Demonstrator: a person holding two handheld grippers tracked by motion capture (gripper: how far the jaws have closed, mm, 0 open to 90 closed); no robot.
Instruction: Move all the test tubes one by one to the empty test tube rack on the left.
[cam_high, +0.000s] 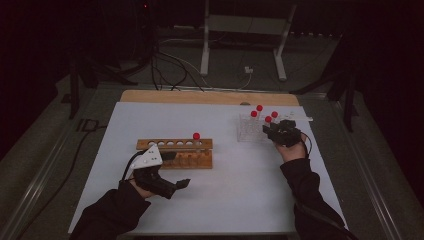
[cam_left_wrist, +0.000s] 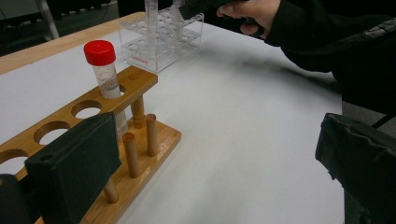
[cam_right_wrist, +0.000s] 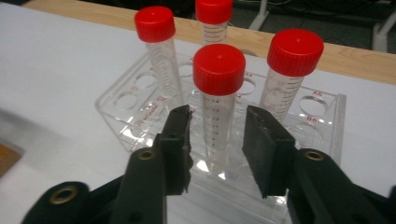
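A clear plastic rack (cam_right_wrist: 122, 108) holds several red-capped tubes at the table's far right (cam_high: 248, 131). My right gripper (cam_right_wrist: 218, 115) stands at the rack with its jaws on either side of the nearest tube (cam_right_wrist: 218, 70). A small gap shows between each pad and the tube, so the gripper is open. A wooden rack (cam_high: 175, 152) near the table's middle carries one red-capped tube (cam_left_wrist: 103, 65) in its end hole. My left gripper (cam_high: 178, 185) is open just in front of the wooden rack, with nothing between its jaws (cam_left_wrist: 219, 140).
The white table top (cam_high: 225, 200) has a wooden strip along its far edge (cam_high: 200, 96). Behind the table stand a metal frame (cam_high: 245, 30) and loose cables on the floor. A person's dark sleeves come in from the bottom.
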